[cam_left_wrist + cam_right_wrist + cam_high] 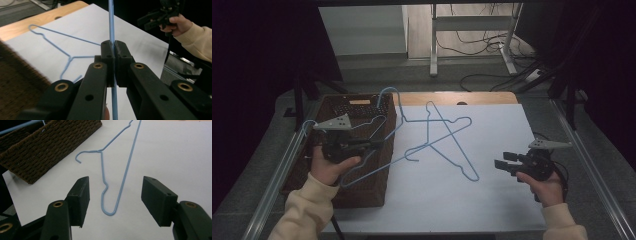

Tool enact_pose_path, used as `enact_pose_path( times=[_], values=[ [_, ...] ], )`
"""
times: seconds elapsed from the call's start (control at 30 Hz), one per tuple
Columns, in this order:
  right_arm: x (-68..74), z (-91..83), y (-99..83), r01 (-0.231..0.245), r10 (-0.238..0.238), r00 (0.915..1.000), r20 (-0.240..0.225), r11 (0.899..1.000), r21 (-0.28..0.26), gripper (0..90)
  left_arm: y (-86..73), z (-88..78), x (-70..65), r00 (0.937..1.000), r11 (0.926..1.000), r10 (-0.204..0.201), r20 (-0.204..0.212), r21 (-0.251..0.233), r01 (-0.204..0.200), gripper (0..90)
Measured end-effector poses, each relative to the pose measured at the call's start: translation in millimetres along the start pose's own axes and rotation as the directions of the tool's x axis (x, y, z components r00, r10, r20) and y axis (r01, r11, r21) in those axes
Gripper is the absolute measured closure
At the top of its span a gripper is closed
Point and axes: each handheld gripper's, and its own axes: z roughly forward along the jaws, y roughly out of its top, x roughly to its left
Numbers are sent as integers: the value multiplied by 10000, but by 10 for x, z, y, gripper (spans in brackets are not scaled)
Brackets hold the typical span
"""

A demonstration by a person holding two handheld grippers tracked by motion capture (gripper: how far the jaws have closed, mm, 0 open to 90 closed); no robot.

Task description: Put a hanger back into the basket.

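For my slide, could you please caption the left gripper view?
Left tool clamps a blue wire hanger above the white table.

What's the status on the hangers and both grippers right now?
Left gripper shut on held hanger over the wicker basket. Right gripper open, empty. Second hanger flat on the white sheet. Nothing in the way.

No words, nos. or signs to read anywhere: not on the table, basket, hangers or grippers, near or far, left or right.

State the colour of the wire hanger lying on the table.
Light blue hanger, clearest in the right gripper view.
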Motion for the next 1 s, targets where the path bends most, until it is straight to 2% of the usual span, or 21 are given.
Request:
enact_pose_path(
  times=[0.23,0.57,0.83,1.0],
  values=[
    [0,19,-5,2,-2,10000,10,10000,100,398,-104,-283,201,9966,9974,-546,-625,-509,514,873],
    [-1,46,-11,35,-36,10000,43,9997,221,398,-315,-517,466,9818,9859,-1412,-1268,-1082,1278,873],
    [-4,52,-18,58,-61,9999,105,9996,269,398,-464,-677,611,9629,9730,-1995,-1819,-1531,1727,873],
    [-5,54,-21,69,-73,9999,139,9995,305,397,-582,-754,707,9466,9617,-2430,-2120,-1805,2064,873]
  ],
)
